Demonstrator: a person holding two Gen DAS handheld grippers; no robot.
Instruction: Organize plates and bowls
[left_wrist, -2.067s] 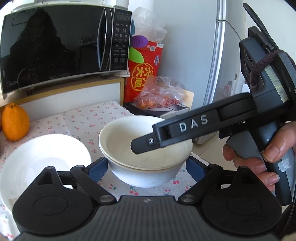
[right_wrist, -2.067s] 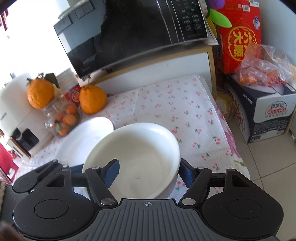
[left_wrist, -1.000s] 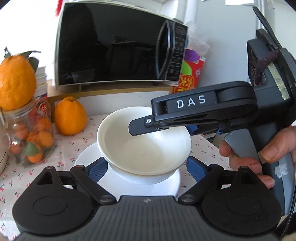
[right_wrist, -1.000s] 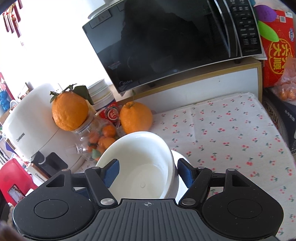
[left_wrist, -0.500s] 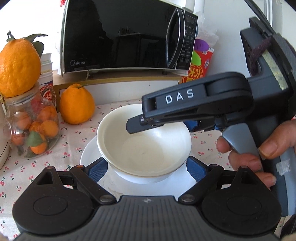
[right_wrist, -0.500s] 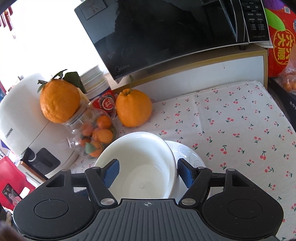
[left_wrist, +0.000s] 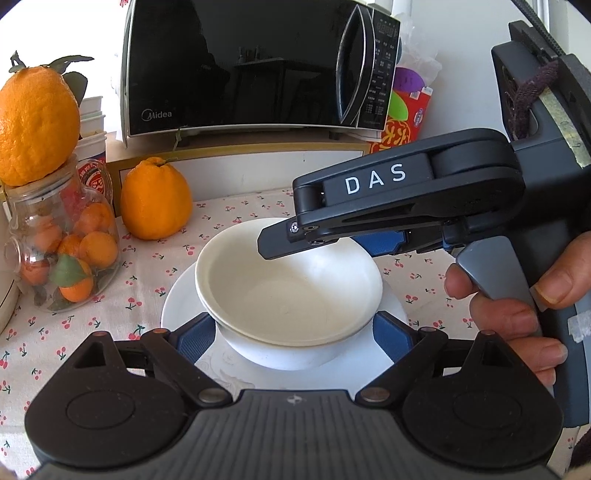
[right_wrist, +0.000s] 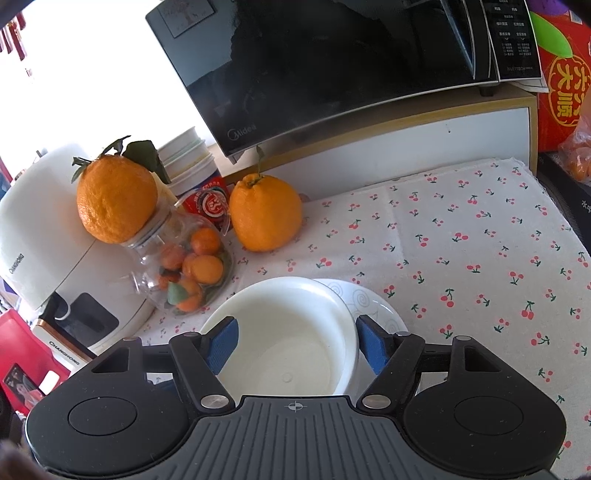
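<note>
Two stacked white bowls (left_wrist: 288, 291) sit on a white plate (left_wrist: 181, 306) on the cherry-print cloth. My left gripper (left_wrist: 293, 332) has its blue pads on either side of the lower bowl, holding the stack. My right gripper (right_wrist: 295, 341) holds the bowls (right_wrist: 284, 347) from the other side, its pads at the rim; in the left wrist view it reaches over the far rim as a black arm marked DAS (left_wrist: 369, 206). The plate (right_wrist: 373, 306) shows its swirl pattern beside the bowls in the right wrist view.
A large orange (left_wrist: 155, 199) stands behind the plate. A glass jar of small oranges (left_wrist: 62, 243) with a big orange on top is at the left. A black microwave (left_wrist: 258, 70) sits on a shelf at the back. A white appliance (right_wrist: 40, 236) is far left.
Both grippers carried the bowl stack left from the table's right part over to the white plate and lowered it onto the plate. The grip is unchanged.
</note>
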